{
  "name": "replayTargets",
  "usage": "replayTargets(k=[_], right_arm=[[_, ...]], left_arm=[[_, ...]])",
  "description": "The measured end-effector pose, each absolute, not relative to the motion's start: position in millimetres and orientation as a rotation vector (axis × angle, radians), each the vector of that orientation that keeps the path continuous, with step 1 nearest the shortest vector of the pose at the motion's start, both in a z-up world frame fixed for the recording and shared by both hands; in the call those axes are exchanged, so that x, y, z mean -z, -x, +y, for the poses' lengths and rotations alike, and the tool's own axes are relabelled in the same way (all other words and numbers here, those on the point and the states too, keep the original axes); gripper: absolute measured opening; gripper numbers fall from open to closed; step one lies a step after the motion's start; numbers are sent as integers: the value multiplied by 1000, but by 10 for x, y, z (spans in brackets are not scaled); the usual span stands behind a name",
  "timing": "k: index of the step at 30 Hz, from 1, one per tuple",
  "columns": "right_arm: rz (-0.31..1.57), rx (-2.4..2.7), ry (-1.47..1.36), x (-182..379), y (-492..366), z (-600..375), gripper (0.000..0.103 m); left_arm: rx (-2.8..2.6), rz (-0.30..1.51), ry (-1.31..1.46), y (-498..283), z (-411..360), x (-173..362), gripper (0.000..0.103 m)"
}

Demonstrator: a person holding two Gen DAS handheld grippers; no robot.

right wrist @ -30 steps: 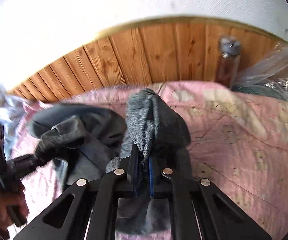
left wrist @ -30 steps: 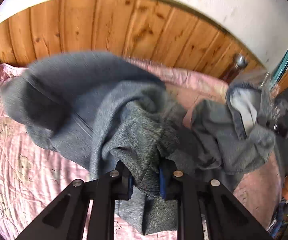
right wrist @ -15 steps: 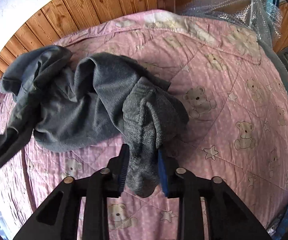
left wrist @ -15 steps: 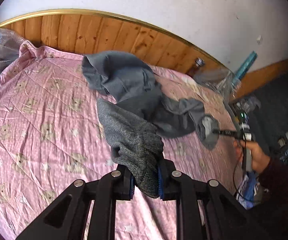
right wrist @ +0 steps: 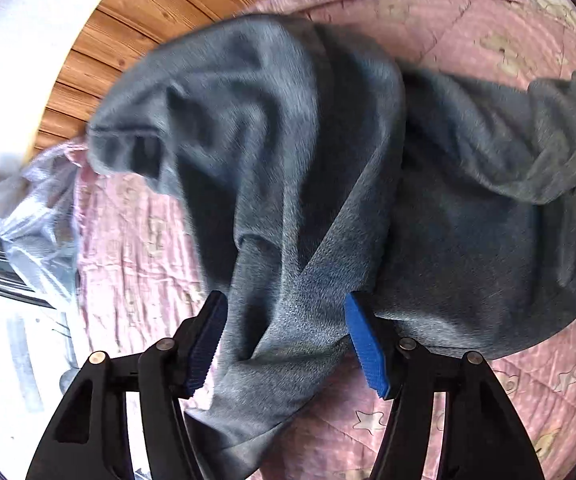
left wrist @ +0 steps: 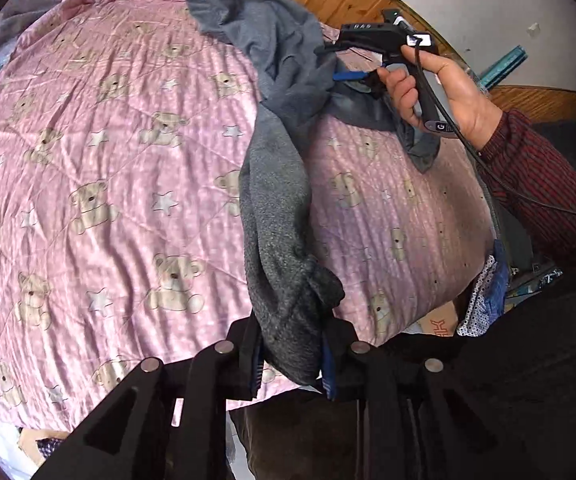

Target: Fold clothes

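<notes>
The grey garment (left wrist: 275,208) is soft, limp knit, light to moderate in weight; it sags and bunches, so hems or cuffs appear the soundest holds. It hangs stretched above the pink bedspread (left wrist: 87,168) between both tools. The left gripper (left wrist: 291,364) is closed on a bunched thick end directly ahead of it. The right gripper (right wrist: 283,344) stands wide, cloth draped loosely between its blue pads (right wrist: 364,344), apparently unclamped. The person's hand (left wrist: 444,88) holds that tool raised, pointing across the bed.

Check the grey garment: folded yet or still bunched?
Bunched. The grey garment hangs twisted between left gripper and right gripper, above the pink quilt.
</notes>
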State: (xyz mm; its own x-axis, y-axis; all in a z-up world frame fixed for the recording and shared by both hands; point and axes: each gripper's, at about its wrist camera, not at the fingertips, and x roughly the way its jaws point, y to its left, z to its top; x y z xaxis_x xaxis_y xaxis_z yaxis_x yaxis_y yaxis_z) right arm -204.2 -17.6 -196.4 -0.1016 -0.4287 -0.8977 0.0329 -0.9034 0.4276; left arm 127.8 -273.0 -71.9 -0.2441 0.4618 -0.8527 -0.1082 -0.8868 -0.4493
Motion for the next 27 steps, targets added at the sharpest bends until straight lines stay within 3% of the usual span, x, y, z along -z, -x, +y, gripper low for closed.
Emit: replayTargets(k=[1,9,11,13,14,16,18,25,26,27], right_arm=[[-374,2087,-1849,1986,1991,-237,6],[94,1995,-1563,1500,938,34,0],[163,2065,-1566,1446,874,347,7],[141,2227,-1567,1303,1011,766,36],[129,2309,-1564,1231,1080,976,41],[119,2463,-1554,1106,1273,1378,54],[145,2561,-1552,1064,1558,1685,61],[418,2330,-1611,1601,2339,1603,60],[467,2292,-1607,1690,2409,1544,58],[515,2253,-1603,1779,2480,1484,38]], left_arm=[[-2187,-437,1666,-1265,-2813,697,28],[-2196,-507,1554,-981,-3573,274,37],[-2259,-549,1509,-730,-3737,202,47],[-2328,-590,1469,-333,-3830,203,62],[-2362,-604,1452,-70,-3843,237,65],[-2417,-614,1412,556,-3813,356,67],[-2446,-622,1387,1231,-3739,542,67],[-2421,-707,1531,3115,-3271,1461,67],[-2414,-745,1544,3251,-3222,1553,67],[-2412,-804,1543,3347,-3198,1627,67]])
